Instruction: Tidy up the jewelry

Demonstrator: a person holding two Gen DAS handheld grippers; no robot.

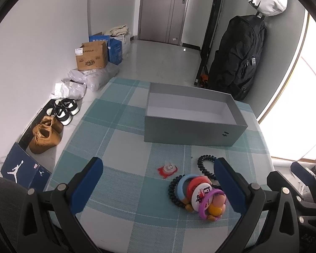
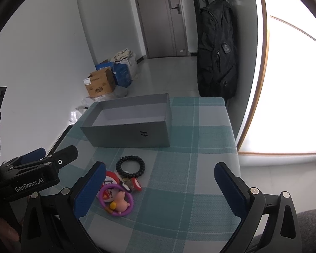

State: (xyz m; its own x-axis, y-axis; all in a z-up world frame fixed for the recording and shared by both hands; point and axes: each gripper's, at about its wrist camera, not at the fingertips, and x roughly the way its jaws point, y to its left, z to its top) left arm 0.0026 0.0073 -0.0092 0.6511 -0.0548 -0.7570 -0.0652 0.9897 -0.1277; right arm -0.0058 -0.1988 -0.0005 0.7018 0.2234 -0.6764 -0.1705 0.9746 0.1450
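Observation:
An open grey box [image 1: 191,131] [image 2: 132,136] stands empty on the checked tablecloth. In front of it lies a pile of trinkets: a black coil bracelet [image 1: 203,164] [image 2: 130,166], a purple ring [image 1: 208,202] [image 2: 118,200], a blue ring [image 1: 182,186], a round white badge [image 1: 201,194], a pink pig figure [image 2: 121,203] and a red packet [image 1: 167,169]. My left gripper [image 1: 158,185] is open and empty, with the pile by its right finger. My right gripper [image 2: 160,186] is open and empty, with the pile by its left finger.
The table's right edge [image 2: 231,126] is near a bright window. On the floor at left are shoes [image 1: 46,135], a blue shoebox lid [image 1: 23,168] and cardboard boxes [image 1: 92,55]. A black backpack [image 1: 238,57] hangs behind the table.

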